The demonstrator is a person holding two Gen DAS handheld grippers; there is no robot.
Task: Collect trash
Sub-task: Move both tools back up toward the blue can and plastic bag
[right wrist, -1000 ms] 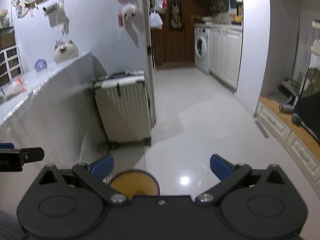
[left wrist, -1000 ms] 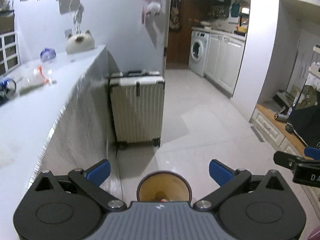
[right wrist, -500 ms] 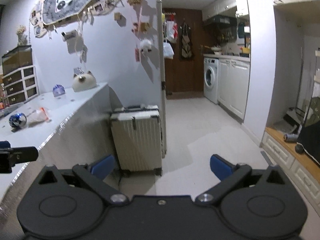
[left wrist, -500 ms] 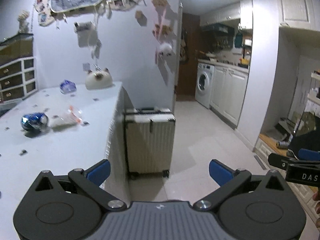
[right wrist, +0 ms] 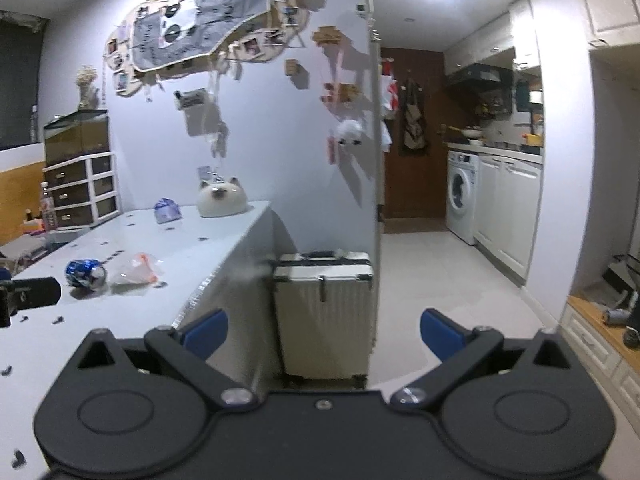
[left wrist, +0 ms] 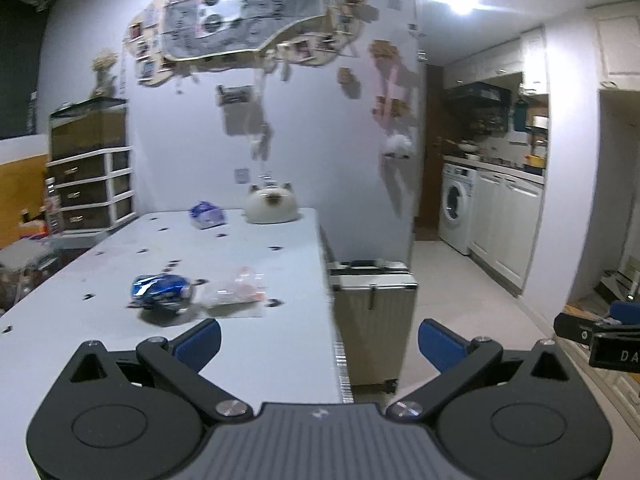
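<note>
Little of the collecting done, to judge by the scene — three pieces of trash lying on the tabletop [left wrist: 280, 344], none in either tool. Crushed blue can [left wrist: 160, 287] on its side near the middle, clear plastic wrapper [left wrist: 234, 292] touching or just beside the can toward the tabletop's edge, small bluish packet [left wrist: 207, 215] well beyond the can, close to the cat-shaped ornament [left wrist: 272, 208] at the wall. Left tool [left wrist: 319, 342] with blue pads spread wide and nothing between them, short of the can, hovering over the near end. Right tool [right wrist: 323, 330] likewise spread and empty, off past the tabletop's edge, facing the pale suitcase [right wrist: 324, 308] on the floor. No bin or bag in either view — every pick-up and drop probably left to do, the can and wrapper nearest.
</note>
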